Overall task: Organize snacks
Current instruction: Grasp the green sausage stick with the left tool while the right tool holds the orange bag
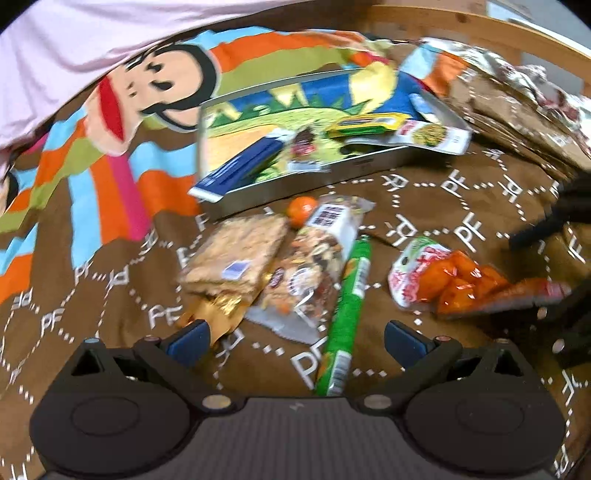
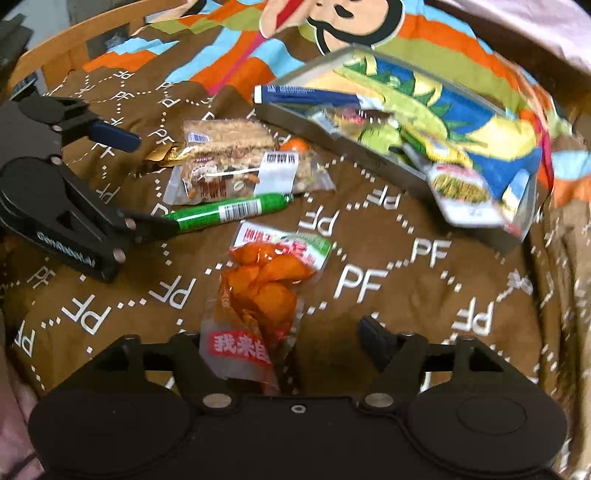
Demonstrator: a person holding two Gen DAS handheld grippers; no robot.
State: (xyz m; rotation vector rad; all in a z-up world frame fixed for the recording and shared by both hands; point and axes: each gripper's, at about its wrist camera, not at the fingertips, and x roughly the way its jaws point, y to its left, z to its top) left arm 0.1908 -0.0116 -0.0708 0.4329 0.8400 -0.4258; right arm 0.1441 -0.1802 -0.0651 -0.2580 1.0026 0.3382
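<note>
Both claws stand wide and empty, the left claw (image 1: 295,341) over the green tube-shaped wrapped snack (image 1: 345,321), the right claw (image 2: 291,343) over the clear packet of orange pieces (image 2: 264,291), each presumably lined up (on a brown patterned bedspread (image 2: 369,258)) for transfer to the shallow metal tin (image 1: 303,184).

Whole bed's being covered by a brown "PF" blanket (image 2: 369,280) with a cartoon monkey print, and it's being framed by a light wooden rail (image 1: 480,26) at the edge.
</note>
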